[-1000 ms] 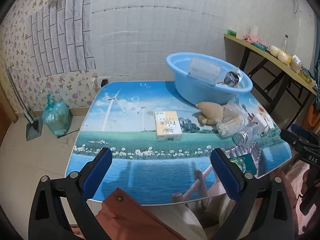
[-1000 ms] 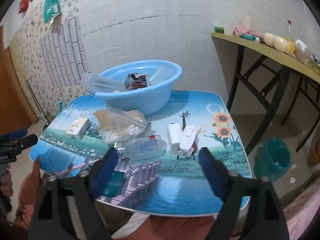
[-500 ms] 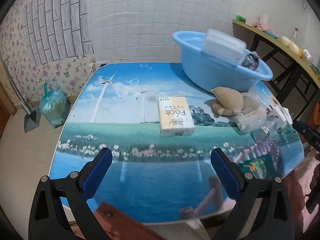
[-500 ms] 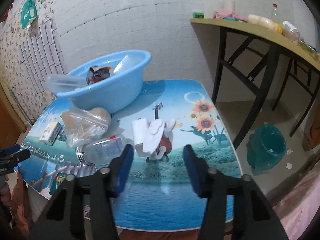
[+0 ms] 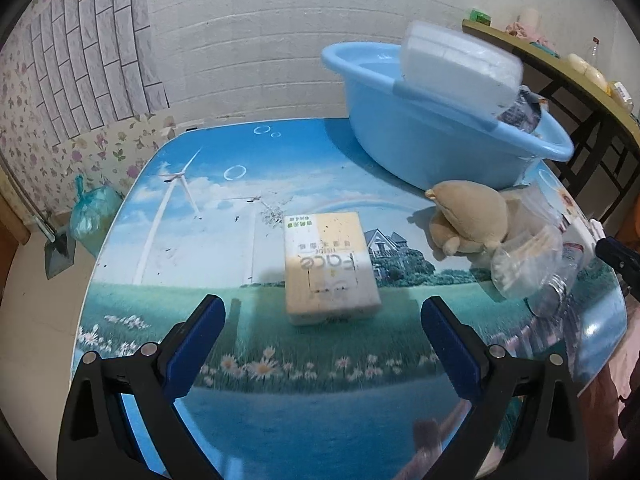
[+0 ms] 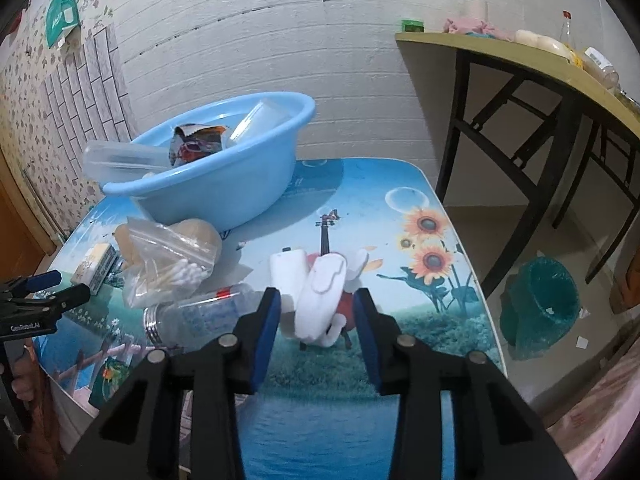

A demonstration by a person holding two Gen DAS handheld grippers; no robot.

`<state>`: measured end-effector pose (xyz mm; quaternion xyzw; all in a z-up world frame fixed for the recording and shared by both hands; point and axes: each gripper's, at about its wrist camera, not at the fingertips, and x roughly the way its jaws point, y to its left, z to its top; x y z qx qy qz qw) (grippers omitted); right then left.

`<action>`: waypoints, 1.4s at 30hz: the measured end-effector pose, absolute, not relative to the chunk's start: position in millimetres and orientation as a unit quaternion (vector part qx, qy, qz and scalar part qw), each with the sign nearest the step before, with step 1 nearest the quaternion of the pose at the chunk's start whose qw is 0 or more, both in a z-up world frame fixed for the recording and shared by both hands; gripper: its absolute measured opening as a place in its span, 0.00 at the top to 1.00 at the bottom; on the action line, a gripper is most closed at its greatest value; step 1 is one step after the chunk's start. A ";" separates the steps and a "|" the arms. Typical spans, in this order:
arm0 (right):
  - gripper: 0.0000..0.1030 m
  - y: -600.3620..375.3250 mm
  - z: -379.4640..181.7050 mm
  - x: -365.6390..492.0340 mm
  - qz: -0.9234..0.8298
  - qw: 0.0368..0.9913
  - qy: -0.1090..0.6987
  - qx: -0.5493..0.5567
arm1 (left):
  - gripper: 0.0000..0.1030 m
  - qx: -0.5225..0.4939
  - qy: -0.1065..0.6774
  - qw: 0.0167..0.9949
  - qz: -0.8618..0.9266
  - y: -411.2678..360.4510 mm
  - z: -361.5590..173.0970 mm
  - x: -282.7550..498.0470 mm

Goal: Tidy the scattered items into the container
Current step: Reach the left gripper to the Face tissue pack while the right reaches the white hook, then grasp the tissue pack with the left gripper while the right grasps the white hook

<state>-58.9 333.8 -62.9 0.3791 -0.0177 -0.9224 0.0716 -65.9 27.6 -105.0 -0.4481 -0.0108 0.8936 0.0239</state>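
A blue basin (image 5: 432,136) stands at the table's far side holding a clear lidded box (image 5: 456,64) and a snack wrapper (image 6: 196,144). A beige tissue pack (image 5: 328,268) lies just ahead of my open, empty left gripper (image 5: 322,316). A tan plush toy (image 5: 468,216), a bag of cotton swabs (image 6: 168,268) and a clear bottle (image 6: 200,312) lie right of it. My right gripper (image 6: 316,308) is partly closed, its pads either side of a white plastic hook item (image 6: 320,296) on the table, not gripping it.
The picture-printed table (image 6: 400,280) ends close below both grippers. A dark card (image 6: 108,376) lies at its near left corner. A wooden side table (image 6: 520,64) stands to the right, a green bin (image 6: 540,304) on the floor beneath, and a rubbish bag (image 5: 92,216) at left.
Both grippers moved forward and lower over the table. The right jaws narrowed around the white hook item. The left gripper stayed wide open and neared the tissue pack.
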 end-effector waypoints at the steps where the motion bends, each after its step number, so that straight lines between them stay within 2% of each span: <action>1: 0.64 333.7 -62.9 -59.5 -0.923 0.072 -0.018 0.379 | 0.06 -0.450 -0.011 0.024 0.893 27.7 -106.3 -67.6; 4: 0.65 332.3 -63.6 -61.9 -0.923 0.072 -0.015 0.377 | 0.13 -0.454 -0.010 0.026 0.891 29.9 -110.2 -71.7; 7: 0.76 332.8 -63.8 -62.7 -0.922 0.079 -0.019 0.378 | 0.29 -0.459 -0.010 0.034 0.888 32.1 -113.2 -73.2; 9: 0.78 333.6 -63.3 -62.4 -0.922 0.081 -0.019 0.378 | 0.36 -0.454 -0.004 0.032 0.890 32.1 -112.5 -72.2; 11: 0.80 335.5 -62.4 -62.0 -0.922 0.080 -0.022 0.378 | 0.49 -0.452 -0.002 0.035 0.891 32.1 -111.8 -71.3; 13: 0.84 337.3 -61.0 -60.5 -0.923 0.077 -0.020 0.376 | 0.54 -0.453 -0.001 0.042 0.891 31.5 -110.9 -70.5; 42: 0.85 346.0 -70.3 -15.7 -0.920 0.059 0.051 0.385 | 0.54 -0.459 -0.010 0.043 0.887 8.3 -106.8 -8.6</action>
